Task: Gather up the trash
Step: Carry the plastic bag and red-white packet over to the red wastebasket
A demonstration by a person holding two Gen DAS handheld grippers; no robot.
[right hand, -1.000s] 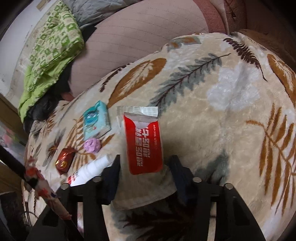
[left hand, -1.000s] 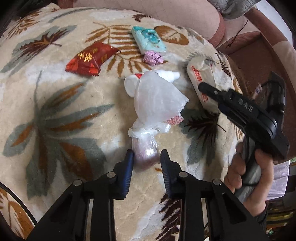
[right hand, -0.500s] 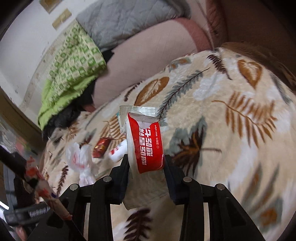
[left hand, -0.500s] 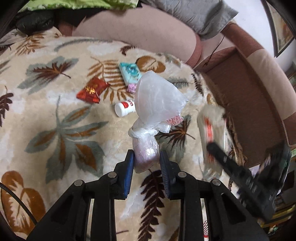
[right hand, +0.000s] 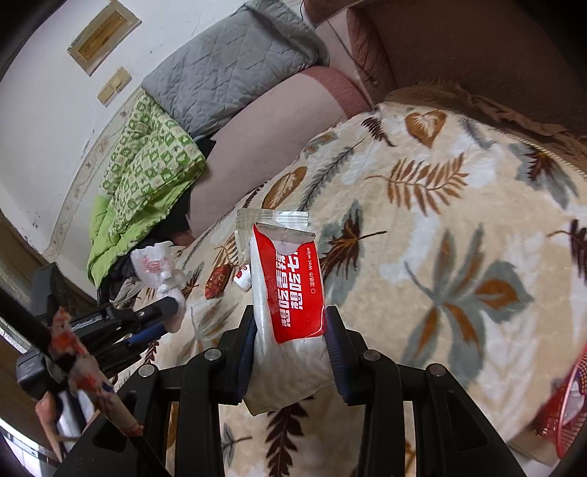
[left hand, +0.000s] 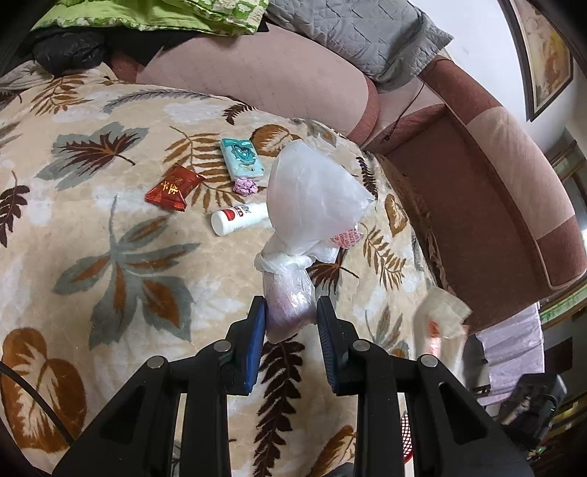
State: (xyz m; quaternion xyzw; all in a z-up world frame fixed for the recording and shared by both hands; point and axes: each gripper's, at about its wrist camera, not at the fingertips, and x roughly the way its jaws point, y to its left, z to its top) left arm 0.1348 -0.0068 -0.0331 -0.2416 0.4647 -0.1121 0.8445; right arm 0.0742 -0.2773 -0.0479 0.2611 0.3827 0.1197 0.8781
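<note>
Left wrist view: left claw [left hand: 290, 323] closed on the lower knotted end of a clear plastic bag [left hand: 312, 198], held up above the leaf-print blanket [left hand: 110, 257]; the bag's upper part billows out past the knot. Beyond it on the blanket lie a white bottle [left hand: 238, 219], a crumpled pink wrapper [left hand: 245, 186], a red packet [left hand: 174, 188] and a teal pack [left hand: 242, 158], close together but mostly apart. Farther back, a pink cushion [left hand: 256, 77], grey quilt [left hand: 359, 33] and green cloth [left hand: 154, 14].

Right wrist view: right claw [right hand: 290, 330] clamped on a red-and-white wet wipe pack [right hand: 290, 290], lifted clear of the blanket. At lower right, the rim of a red mesh basket [right hand: 565, 411]. Left claw with its bag shows at left, well apart.
</note>
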